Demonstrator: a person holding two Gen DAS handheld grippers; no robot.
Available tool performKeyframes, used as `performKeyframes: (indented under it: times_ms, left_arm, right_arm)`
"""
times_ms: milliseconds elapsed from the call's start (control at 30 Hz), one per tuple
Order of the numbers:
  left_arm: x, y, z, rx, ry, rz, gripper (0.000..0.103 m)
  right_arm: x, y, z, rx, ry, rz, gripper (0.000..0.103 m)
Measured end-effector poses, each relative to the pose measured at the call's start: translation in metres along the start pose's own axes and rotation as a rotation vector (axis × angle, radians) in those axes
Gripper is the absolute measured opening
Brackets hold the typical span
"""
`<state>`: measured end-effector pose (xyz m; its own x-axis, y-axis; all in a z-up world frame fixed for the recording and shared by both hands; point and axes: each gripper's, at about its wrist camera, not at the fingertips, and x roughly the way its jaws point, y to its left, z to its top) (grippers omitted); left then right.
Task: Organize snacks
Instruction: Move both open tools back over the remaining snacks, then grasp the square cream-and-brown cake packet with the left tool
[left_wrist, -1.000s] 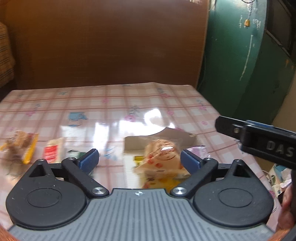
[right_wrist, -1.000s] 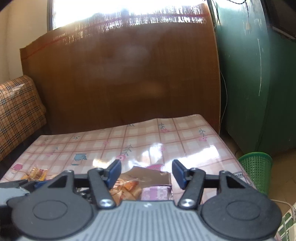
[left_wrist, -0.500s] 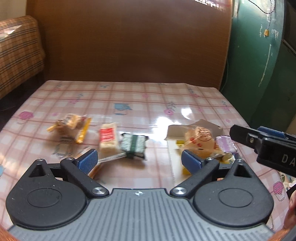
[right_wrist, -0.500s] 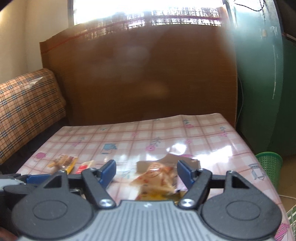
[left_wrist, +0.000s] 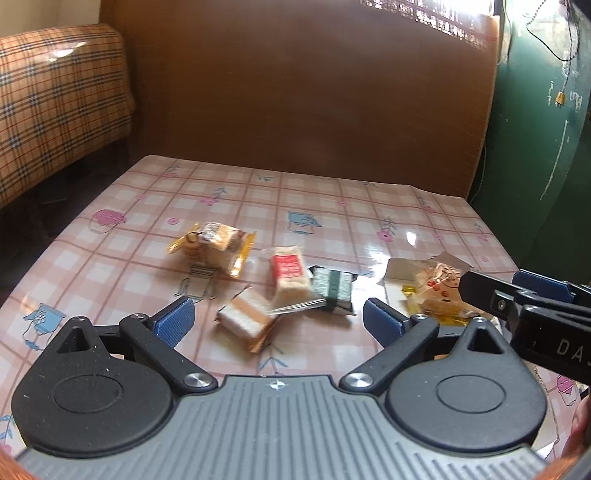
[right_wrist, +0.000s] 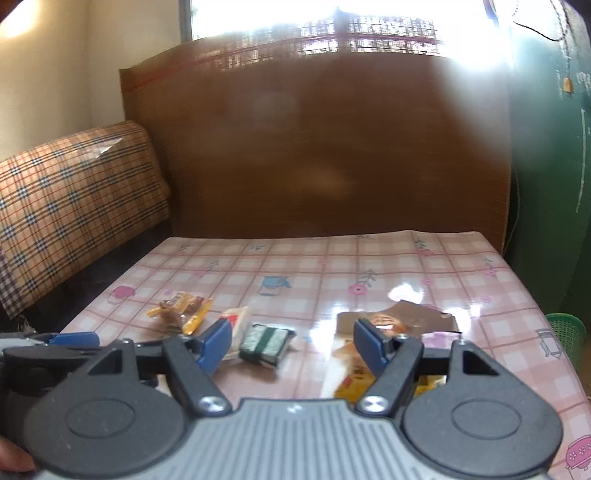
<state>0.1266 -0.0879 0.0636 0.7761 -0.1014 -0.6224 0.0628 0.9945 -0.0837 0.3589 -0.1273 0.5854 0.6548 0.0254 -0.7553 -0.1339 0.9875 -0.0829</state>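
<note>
Several wrapped snacks lie on the pink checked table (left_wrist: 332, 218). An orange-striped cake (left_wrist: 246, 319) sits just ahead of my left gripper (left_wrist: 280, 319), which is open with nothing between its blue pads. Beyond it lie a red-labelled packet (left_wrist: 289, 275), a green-and-white packet (left_wrist: 332, 288) and a yellow wrapper (left_wrist: 214, 245). A low cardboard box (left_wrist: 399, 269) at the right holds a cartoon-printed bag (left_wrist: 439, 291). My right gripper (right_wrist: 291, 343) is open and empty above the green-and-white packet (right_wrist: 266, 341); the box (right_wrist: 424, 319) lies behind its right finger.
A brown wooden board (right_wrist: 332, 147) stands along the table's far edge. A plaid sofa (left_wrist: 55, 99) is at the left, a green cabinet (left_wrist: 546, 129) at the right. A green mesh basket (right_wrist: 565, 336) stands on the floor beyond the table's right edge.
Both views have swung left and pulled back. The scattered snacks at the left of the table have come into sight, and the box has shifted to the right of both views. Both grippers stay open.
</note>
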Motion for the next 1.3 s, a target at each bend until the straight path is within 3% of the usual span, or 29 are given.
performKeyframes:
  times_ms: [400,733,1067,1267,1300]
  left_arm:
    - [0.016,0.026,-0.006,-0.046,0.008,0.05,0.103]
    - [0.052,0.047,-0.023,-0.041,0.072,0.086,0.103]
    - [0.124,0.034,-0.028,0.091,0.124,0.025,0.103]
    - [0.158,0.024,-0.027,0.186,0.095,-0.003,0.103]
    - [0.162,0.025,-0.026,0.189,0.105,-0.019,0.094]
  right_arm:
    - [0.017,0.029,-0.008,-0.034,0.029,0.04,0.072]
    - [0.032,0.025,-0.017,-0.029,0.058,0.04,0.072]
    - [0.051,0.011,-0.022,-0.007,0.082,0.045,0.072]
    - [0.068,0.006,-0.019,-0.001,0.096,0.051,0.072]
    - [0.071,0.006,-0.019,-0.001,0.098,0.051,0.072]
